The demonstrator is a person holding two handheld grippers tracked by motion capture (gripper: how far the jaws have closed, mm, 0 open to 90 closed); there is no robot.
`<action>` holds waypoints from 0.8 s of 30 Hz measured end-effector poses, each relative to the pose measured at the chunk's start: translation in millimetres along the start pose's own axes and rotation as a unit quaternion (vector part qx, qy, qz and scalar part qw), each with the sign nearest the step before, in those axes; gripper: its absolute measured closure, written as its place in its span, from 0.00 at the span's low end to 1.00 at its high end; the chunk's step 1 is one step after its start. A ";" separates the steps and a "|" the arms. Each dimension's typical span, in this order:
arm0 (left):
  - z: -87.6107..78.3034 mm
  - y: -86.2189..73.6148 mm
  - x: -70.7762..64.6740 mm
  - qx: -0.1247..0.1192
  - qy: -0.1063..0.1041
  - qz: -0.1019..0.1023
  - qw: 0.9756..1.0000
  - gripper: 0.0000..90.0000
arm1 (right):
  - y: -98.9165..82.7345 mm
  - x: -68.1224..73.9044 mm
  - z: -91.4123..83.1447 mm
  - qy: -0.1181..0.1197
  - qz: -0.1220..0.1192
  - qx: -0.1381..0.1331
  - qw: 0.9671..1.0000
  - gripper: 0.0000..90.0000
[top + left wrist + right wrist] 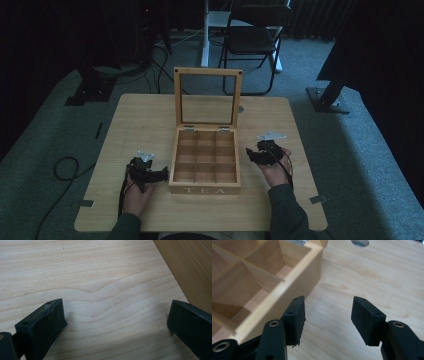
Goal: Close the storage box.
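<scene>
A wooden tea box (205, 189) marked TEA stands in the middle of the table with its glass-paned lid (207, 98) raised upright. Its compartments (206, 156) hold nothing. My left gripper (159, 174) rests on the table just left of the box, open, with bare wood between its jaws (116, 320); the box wall (192, 270) shows at the upper right there. My right gripper (251, 154) sits just right of the box, open and empty (328, 312), beside the box's side wall (294, 280).
The light wooden table (130, 120) has a small round hole (241, 108) behind the box. A black folding chair (252, 40) and dark stands are on the carpet beyond the table. A cable (62, 167) lies on the floor at the left.
</scene>
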State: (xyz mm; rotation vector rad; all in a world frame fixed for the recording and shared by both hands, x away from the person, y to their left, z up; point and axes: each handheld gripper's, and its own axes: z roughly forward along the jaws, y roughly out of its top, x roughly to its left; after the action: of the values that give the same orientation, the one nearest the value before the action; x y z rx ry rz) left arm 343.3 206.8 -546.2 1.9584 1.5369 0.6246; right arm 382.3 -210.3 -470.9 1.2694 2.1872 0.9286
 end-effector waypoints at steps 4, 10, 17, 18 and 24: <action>0.1 -0.1 -0.1 -0.001 0.000 -0.001 1.000 0.02 | 12.6 1.7 -3.6 -0.002 -0.006 -0.008 1.000 0.49; 0.1 0.0 0.1 -0.001 0.000 0.001 1.000 0.02 | 32.7 2.1 -8.0 -0.010 -0.019 -0.019 1.000 0.49; 0.1 0.0 0.1 -0.001 0.000 0.001 1.000 0.02 | 55.6 4.7 -5.6 -0.006 -0.017 -0.035 0.999 0.48; 0.1 0.0 0.1 -0.001 0.000 0.001 1.000 0.02 | 58.5 5.7 -4.2 -0.005 -0.016 -0.036 0.999 0.48; 0.1 -0.1 0.0 -0.001 0.000 0.000 1.000 0.02 | 73.6 12.6 2.9 -0.002 -0.014 -0.041 0.999 0.45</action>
State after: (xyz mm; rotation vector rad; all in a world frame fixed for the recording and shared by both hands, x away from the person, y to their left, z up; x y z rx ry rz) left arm 343.3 206.8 -546.3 1.9571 1.5359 0.6252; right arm 420.8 -172.5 -419.1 1.1991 2.1354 0.9949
